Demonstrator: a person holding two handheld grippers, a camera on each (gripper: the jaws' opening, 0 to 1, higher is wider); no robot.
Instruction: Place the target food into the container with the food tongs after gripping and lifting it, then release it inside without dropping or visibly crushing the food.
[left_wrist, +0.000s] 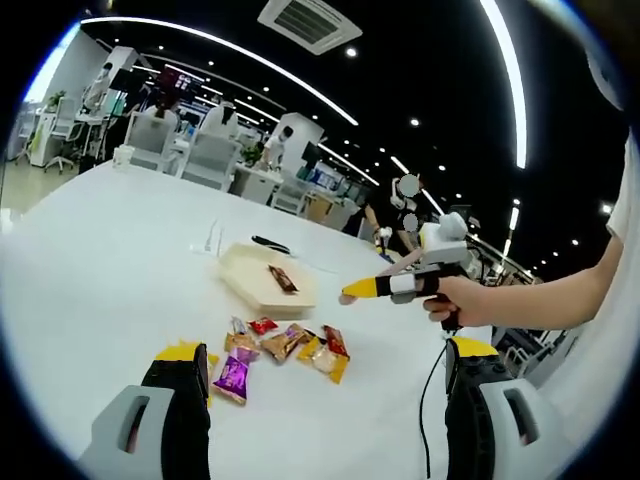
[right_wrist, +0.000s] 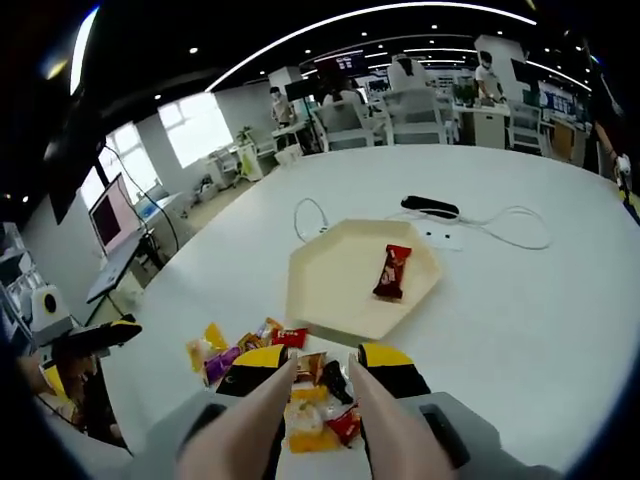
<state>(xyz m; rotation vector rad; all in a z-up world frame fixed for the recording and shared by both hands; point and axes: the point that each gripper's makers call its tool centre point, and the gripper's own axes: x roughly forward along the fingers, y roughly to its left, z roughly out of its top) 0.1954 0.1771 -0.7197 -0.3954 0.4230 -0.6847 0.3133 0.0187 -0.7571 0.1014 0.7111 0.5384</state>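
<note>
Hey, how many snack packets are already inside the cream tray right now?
1. A single red-brown snack packet lies inside the cream tray, toward its right side in the right gripper view. The other packets sit in a loose pile on the table, outside the tray.

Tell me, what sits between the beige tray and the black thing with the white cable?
Nothing: in the right gripper view, bare white table separates the tray from the black device.

In the right gripper view, the tray (right_wrist: 340, 290) sits at frame centre on the table (right_wrist: 520, 330), with one snack bar (right_wrist: 392, 272) lying inside it toward its right. The pile of wrapped snacks (right_wrist: 262, 352) lies just below and left of the tray. A cable (right_wrist: 500, 228) and a dark remote (right_wrist: 430, 207) rest above the tray, toward upper right.
</note>
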